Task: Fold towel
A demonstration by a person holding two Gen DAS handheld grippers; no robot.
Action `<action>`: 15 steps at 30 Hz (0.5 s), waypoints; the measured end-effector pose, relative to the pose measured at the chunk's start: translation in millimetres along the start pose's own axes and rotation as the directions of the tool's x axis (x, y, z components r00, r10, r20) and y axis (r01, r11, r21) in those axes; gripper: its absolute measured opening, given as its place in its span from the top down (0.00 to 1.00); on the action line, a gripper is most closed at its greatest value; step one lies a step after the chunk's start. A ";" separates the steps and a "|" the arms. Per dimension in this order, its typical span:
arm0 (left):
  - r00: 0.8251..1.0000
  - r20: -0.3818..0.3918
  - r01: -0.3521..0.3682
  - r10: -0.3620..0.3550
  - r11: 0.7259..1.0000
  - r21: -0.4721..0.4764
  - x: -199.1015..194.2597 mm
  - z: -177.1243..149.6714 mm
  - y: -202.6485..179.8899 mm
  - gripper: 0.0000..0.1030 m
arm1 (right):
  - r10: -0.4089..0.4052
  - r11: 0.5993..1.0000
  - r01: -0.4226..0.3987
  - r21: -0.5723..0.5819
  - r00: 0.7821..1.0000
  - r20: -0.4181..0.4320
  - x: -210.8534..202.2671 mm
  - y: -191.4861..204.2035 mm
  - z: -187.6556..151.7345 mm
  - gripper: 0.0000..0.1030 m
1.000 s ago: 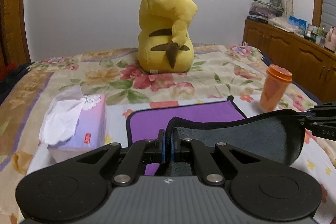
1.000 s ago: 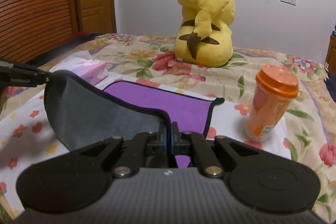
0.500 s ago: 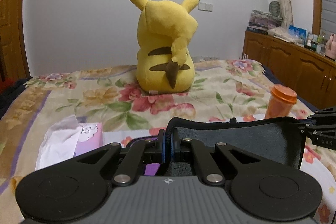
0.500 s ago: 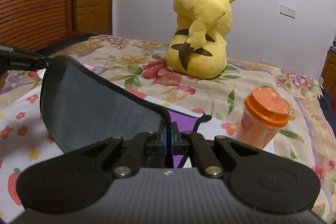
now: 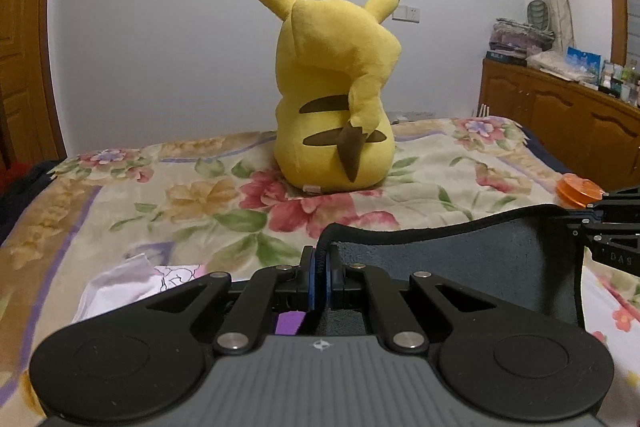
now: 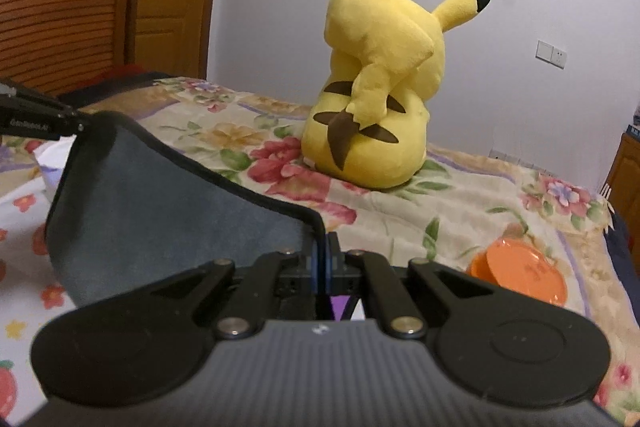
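Above the bed [image 5: 132,195], the towel [image 5: 460,263] hung lifted between the two tools, its grey face toward the cameras and its black-trimmed top edge sagging slightly between the grips. The left gripper [image 5: 320,267] was clamped on one upper corner, jaws pressed together on the hem; the right gripper [image 6: 322,255] was clamped on the other upper corner in the same way. A sliver of purple, apparently the towel's other face, showed below each set of jaws.

The step in hand appeared to be carrying the raised edge over to meet the far edge. To do it well, both grips should travel level and at equal pace, with the top edge held taut enough to remove the sag, and should lower together so the corners land square.

The bed carried a floral cover. A yellow plush toy [image 5: 332,99] sat upright toward the far side, well apart from the towel. An orange-lidded cup [image 6: 518,277] stood near the right grip, and a tissue box [image 5: 132,283] lay near the left. A wooden cabinet [image 5: 560,123] lined the wall to the right.
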State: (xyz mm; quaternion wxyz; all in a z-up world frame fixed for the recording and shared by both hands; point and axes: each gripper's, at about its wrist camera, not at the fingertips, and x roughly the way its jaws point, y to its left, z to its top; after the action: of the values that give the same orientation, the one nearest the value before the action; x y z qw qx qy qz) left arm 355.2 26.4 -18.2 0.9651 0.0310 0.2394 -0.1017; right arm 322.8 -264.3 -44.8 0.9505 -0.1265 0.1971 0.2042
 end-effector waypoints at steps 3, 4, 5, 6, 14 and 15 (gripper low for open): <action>1.000 -0.010 -0.001 0.001 1.000 0.008 10.7 2.7 1.3 0.92 | -0.010 1.000 0.010 -0.007 1.000 0.007 8.8 1.0 0.3 0.96; 1.000 -0.010 -0.004 0.004 1.000 0.011 14.1 3.1 1.7 0.92 | -0.015 1.000 0.015 -0.004 1.000 0.008 11.3 0.4 -0.4 0.96; 1.000 -0.011 -0.007 0.007 1.000 0.014 17.3 3.2 2.3 0.92 | -0.022 1.000 0.022 0.002 1.000 0.009 14.6 -0.4 -1.0 0.96; 1.000 -0.012 -0.011 0.011 1.000 0.014 20.0 3.2 2.8 0.92 | -0.027 1.000 0.027 0.013 1.000 0.006 18.4 -1.3 -2.2 0.96; 0.996 -0.077 -0.031 0.035 0.998 0.056 57.3 -4.2 9.4 0.92 | -0.044 0.998 0.045 0.037 0.999 -0.022 47.3 -1.9 -15.7 0.96; 0.996 -0.086 -0.034 0.039 0.998 0.061 62.1 -6.2 10.5 0.92 | -0.045 0.998 0.046 0.036 0.999 -0.029 51.0 -1.8 -17.9 0.96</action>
State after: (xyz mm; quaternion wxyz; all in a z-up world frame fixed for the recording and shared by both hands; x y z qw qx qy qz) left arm 408.2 26.1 -52.6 0.9541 0.0682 0.2775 -0.0898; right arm 360.6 -254.4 -82.2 0.9542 -0.1163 0.2112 0.1770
